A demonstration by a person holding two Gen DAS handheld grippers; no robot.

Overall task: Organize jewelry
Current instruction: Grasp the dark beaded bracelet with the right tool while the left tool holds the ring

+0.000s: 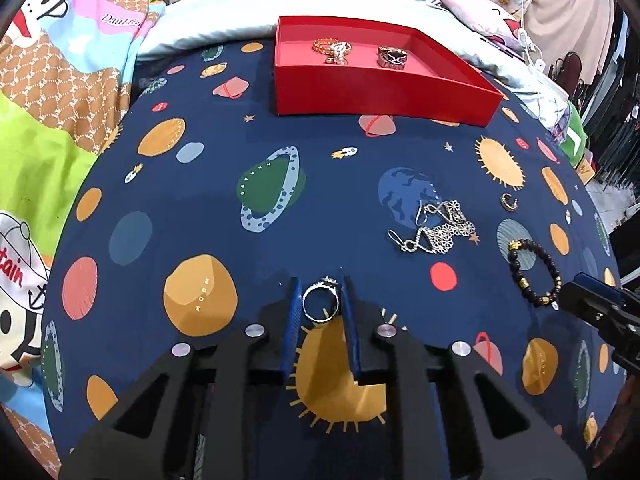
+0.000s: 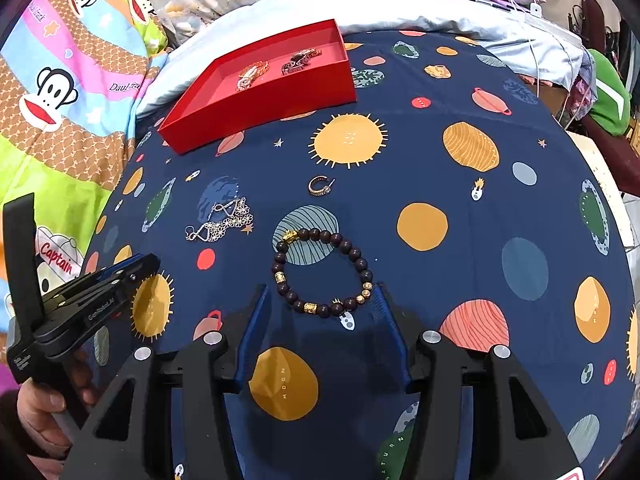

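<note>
A silver ring (image 1: 309, 311) with a stone on top stands between the blue pads of my left gripper (image 1: 320, 292), which is shut on it just above the navy planet-print cloth (image 1: 248, 248). A dark bead bracelet (image 2: 320, 234) with gold charms lies flat on the cloth. Its near half sits between the tips of my right gripper (image 2: 321, 293), which is open and does not squeeze it. At the back stands a red tray (image 1: 380, 96) holding a gold pearl piece (image 1: 333, 49) and a dark ring (image 1: 392, 57).
Silver flower earrings (image 1: 436, 228) and a small hoop earring (image 1: 509, 202) lie loose on the cloth, right of the ring. Cartoon bedding (image 1: 48, 128) and a pale pillow (image 1: 208, 20) lie round the cloth. A hand (image 2: 40, 408) holds the left gripper (image 2: 136, 268).
</note>
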